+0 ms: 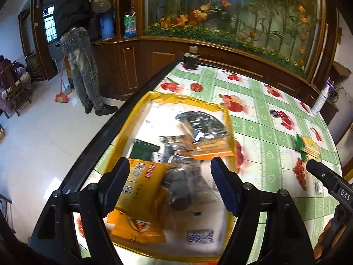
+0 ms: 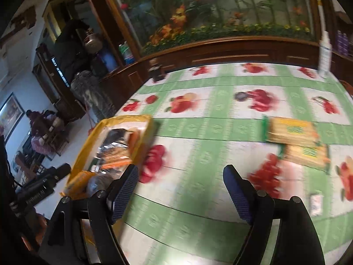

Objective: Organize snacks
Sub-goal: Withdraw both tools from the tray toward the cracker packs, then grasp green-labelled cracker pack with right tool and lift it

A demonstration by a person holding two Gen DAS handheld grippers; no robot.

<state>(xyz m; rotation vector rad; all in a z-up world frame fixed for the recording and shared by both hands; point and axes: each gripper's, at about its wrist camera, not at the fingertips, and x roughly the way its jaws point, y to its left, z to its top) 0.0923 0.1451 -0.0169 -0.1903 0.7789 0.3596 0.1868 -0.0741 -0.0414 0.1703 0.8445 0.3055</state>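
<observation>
- Snacks: several packets already lie in the yellow-rimmed clear bag (image 1: 141,110) at the left edge of the tabletop (image 1: 264,119) — an orange packet (image 1: 136,198) nearest the camera, a dark wrapped one (image 1: 181,187), a silver foil packet (image 1: 198,123) and an orange-edged biscuit pack (image 1: 211,148).
- Two green-and-yellow packets (image 2: 293,130) remain loose on the fruit-print cloth, well apart from the bag; by my reading these are what is left to gather. A small white item (image 2: 316,205) also lies out near the right side.
- The left tool (image 1: 169,185) hangs over the bag with its jaws spread and nothing pinched.
- The right tool (image 2: 181,194) is also spread and empty, above bare cloth between the bag and the loose packets.
- Hard to make out: the right wrist view is badly blurred, so packet labels are unreadable; the bag's near end is cut off behind the tool fingers, and the packets overlap, so their count is uncertain.
</observation>
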